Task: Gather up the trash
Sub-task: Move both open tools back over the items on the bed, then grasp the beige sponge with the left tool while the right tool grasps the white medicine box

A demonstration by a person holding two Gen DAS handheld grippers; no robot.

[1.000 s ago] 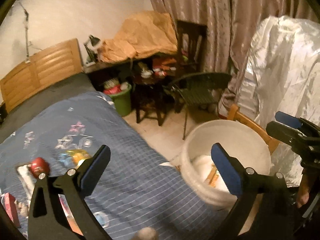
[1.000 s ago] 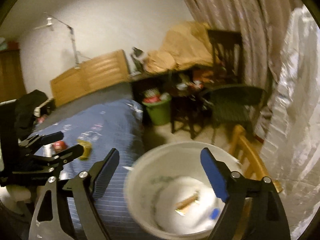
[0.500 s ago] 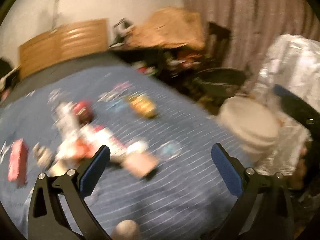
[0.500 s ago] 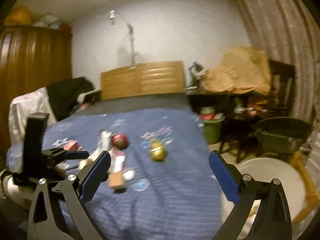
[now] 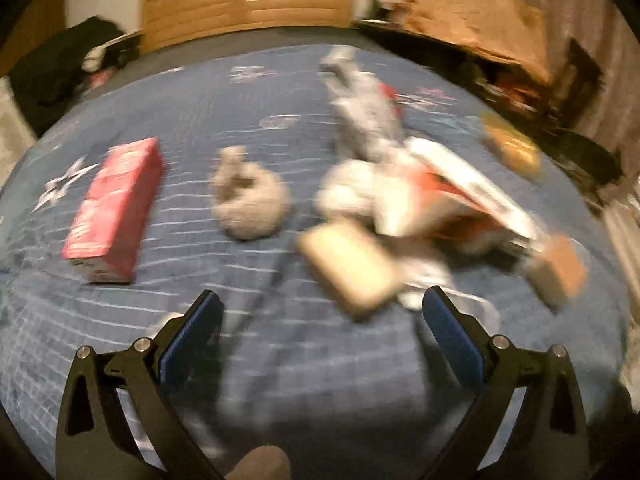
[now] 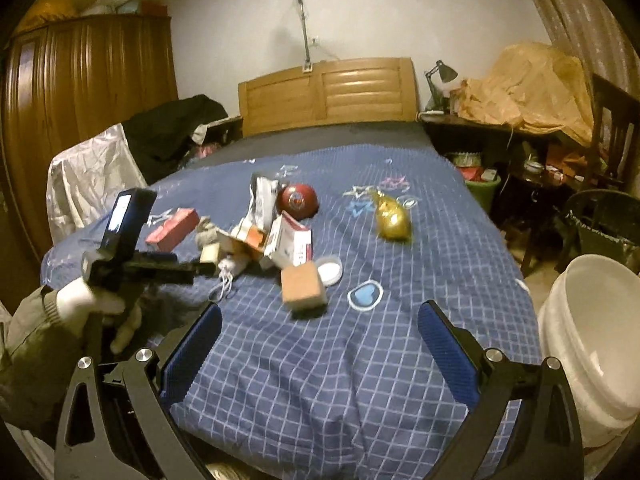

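Trash lies scattered on the blue checked bedspread point(image 6: 340, 360). In the blurred left wrist view I see a pink box point(image 5: 114, 208), a grey crumpled wad point(image 5: 250, 200), a tan block point(image 5: 348, 268) and a red-and-white carton point(image 5: 452, 192). My left gripper point(image 5: 320, 336) is open and empty, low over the bed just short of the tan block. In the right wrist view a brown cube point(image 6: 303, 288), a gold wrapper point(image 6: 394, 218), a red ball point(image 6: 298, 200) and a white lid point(image 6: 330, 270) lie ahead. My right gripper point(image 6: 320, 348) is open and empty. The white bucket point(image 6: 592, 336) stands at the right.
A wooden headboard point(image 6: 328, 94) stands at the far end of the bed. A wardrobe point(image 6: 84, 92) is on the left, with a silver-covered object point(image 6: 92, 188) before it. A cluttered desk point(image 6: 520, 120), a green bin point(image 6: 482, 188) and a dark chair point(image 6: 604, 220) are right of the bed.
Both grippers have swung left from the bucket to face the bed. The left gripper has dropped close to the trash pile. Both have stayed open and empty.
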